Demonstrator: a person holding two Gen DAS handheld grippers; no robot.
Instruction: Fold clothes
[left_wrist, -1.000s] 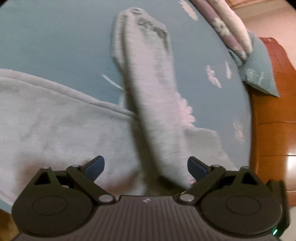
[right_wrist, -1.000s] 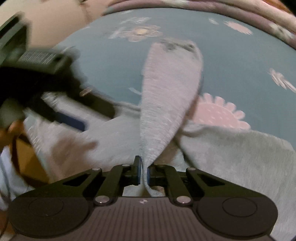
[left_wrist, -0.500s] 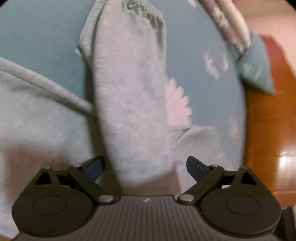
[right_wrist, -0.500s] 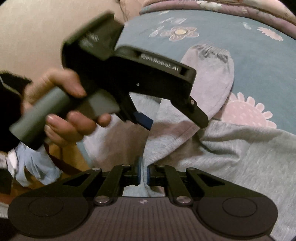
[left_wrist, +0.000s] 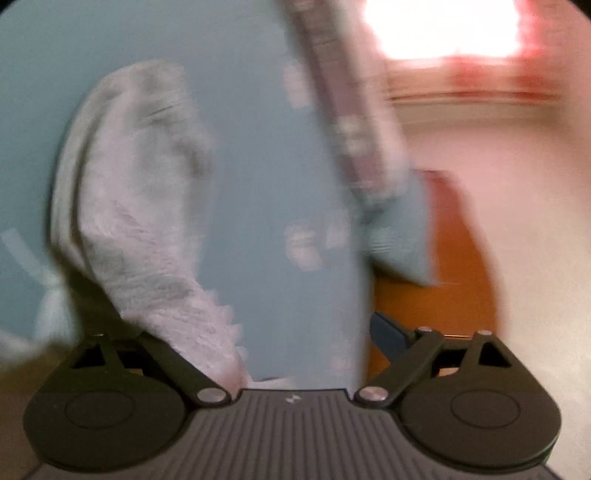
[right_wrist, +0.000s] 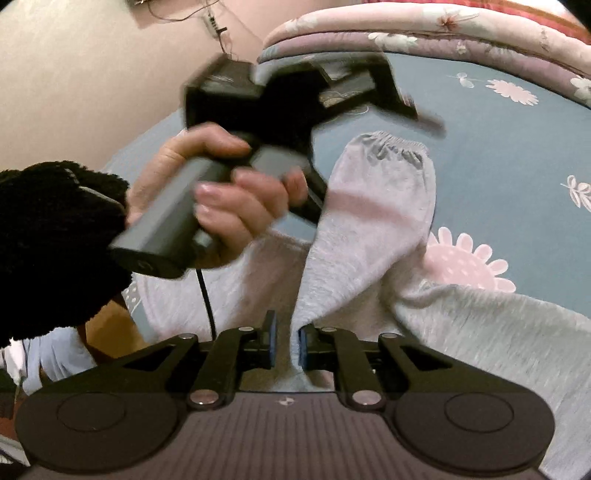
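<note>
A grey sweatshirt (right_wrist: 480, 332) lies on the blue flowered bed sheet (right_wrist: 498, 147). Its sleeve (right_wrist: 369, 229), with a gathered cuff (right_wrist: 391, 147), is folded over the body and runs down to my right gripper (right_wrist: 287, 343). That gripper's pads stand a little apart, and the sleeve's edge touches only the right pad. A hand (right_wrist: 221, 192) holds my left gripper (right_wrist: 295, 103) above the sleeve. In the blurred left wrist view, the left gripper (left_wrist: 284, 325) is wide open. The sleeve (left_wrist: 140, 221) covers its left finger.
A folded pink and purple quilt (right_wrist: 406, 33) lies along the bed's far side. A blue pillow (left_wrist: 399, 240) rests against the wooden bed frame (left_wrist: 443, 277) on the right. A black fluffy sleeve (right_wrist: 55, 240) covers the person's arm at left.
My right gripper's pads have parted slightly from the sleeve they held. The left gripper has swung up and to the right, still open; its view is now blurred.
</note>
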